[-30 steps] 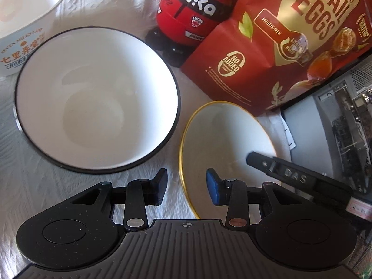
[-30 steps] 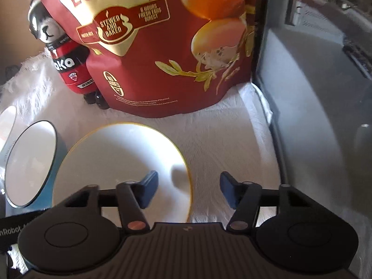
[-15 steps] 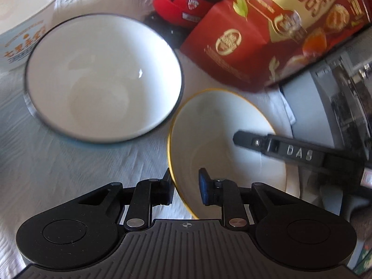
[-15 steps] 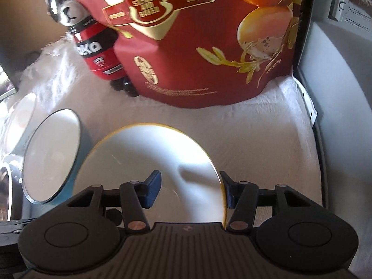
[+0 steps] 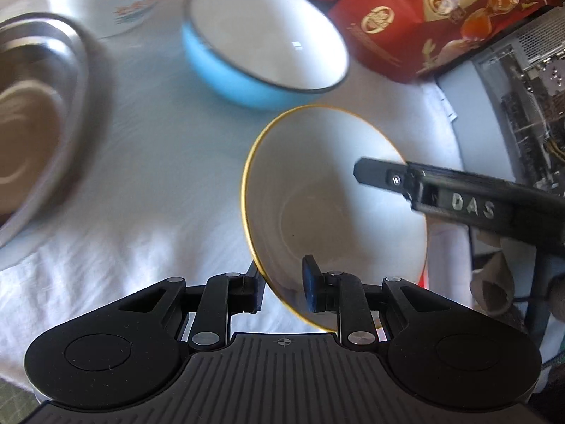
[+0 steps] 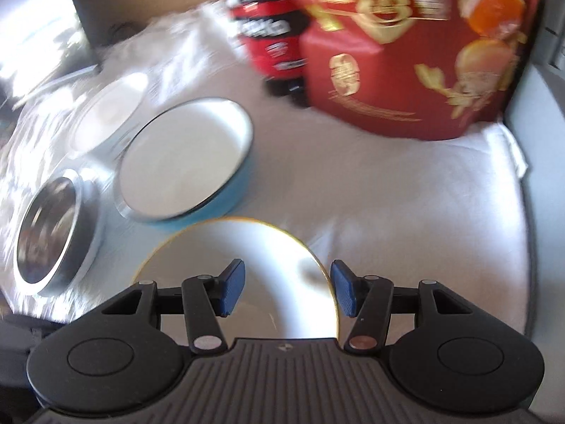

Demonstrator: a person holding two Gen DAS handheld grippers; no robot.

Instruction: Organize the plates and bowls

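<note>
A white cloth [image 5: 148, 183] covers the worktop. At its back stands a red egg bag [image 6: 416, 56] with a red bottle [image 6: 272, 35] just beside it. On the left lies a steel dish [image 5: 76, 81], with a white printed bowl [image 5: 106, 3] behind it. The blue bowl [image 5: 247, 81], white inside with a dark rim, sits near the middle of the cloth.

Just in front of it is the gold-rimmed bowl [image 5: 335, 190], tilted, its low edge toward the cameras. The left gripper [image 5: 282, 289] straddles that bowl's near left rim: one finger outside the wall, the other inside, the two drawn in close on the rim and seeming to pinch it. The right gripper [image 6: 286, 288] straddles the right rim: its left finger [image 6: 231, 288] over the bowl's inside, its right finger [image 6: 344, 289] just outside the gold edge. Whether those pads press the wall cannot be told. In the left view the right gripper's finger reaches over the bowl from the right.
</note>
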